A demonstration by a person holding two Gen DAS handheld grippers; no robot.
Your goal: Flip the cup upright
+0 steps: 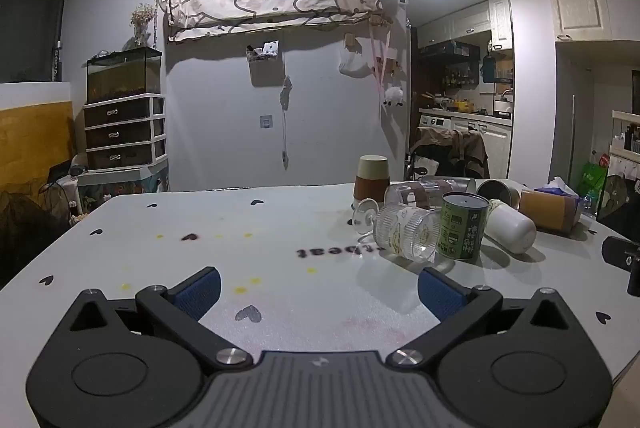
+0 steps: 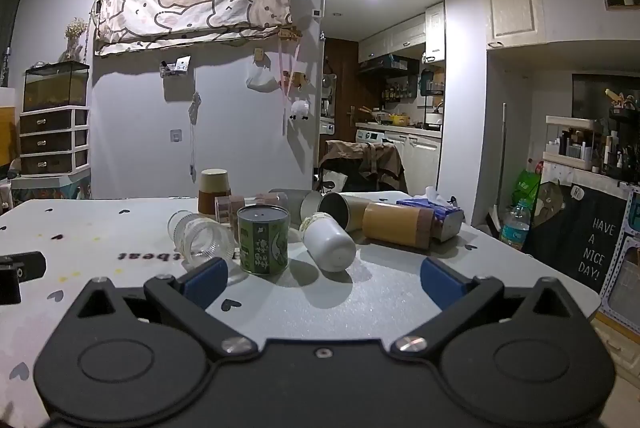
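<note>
Several cups lie in a cluster on the white table (image 1: 280, 228). A green printed cup (image 1: 462, 226) (image 2: 263, 240) stands upside down. A white cup (image 1: 510, 228) (image 2: 330, 242) lies on its side, as do a ribbed clear glass (image 1: 404, 232) (image 2: 206, 238), a tan cup (image 1: 550, 208) (image 2: 398, 224) and a grey cup (image 2: 344, 210). A beige and brown cup (image 1: 372, 178) (image 2: 214, 190) stands upside down at the back. My left gripper (image 1: 318, 292) is open and empty, left of the cluster. My right gripper (image 2: 324, 282) is open and empty, just short of the white cup.
A blue tissue pack (image 2: 434, 212) lies at the table's far right corner. A clear glass with a brown band (image 1: 412, 194) lies behind the green cup. The right gripper's body (image 1: 624, 260) shows at the right edge of the left wrist view. A drawer unit (image 1: 124, 130) stands by the wall.
</note>
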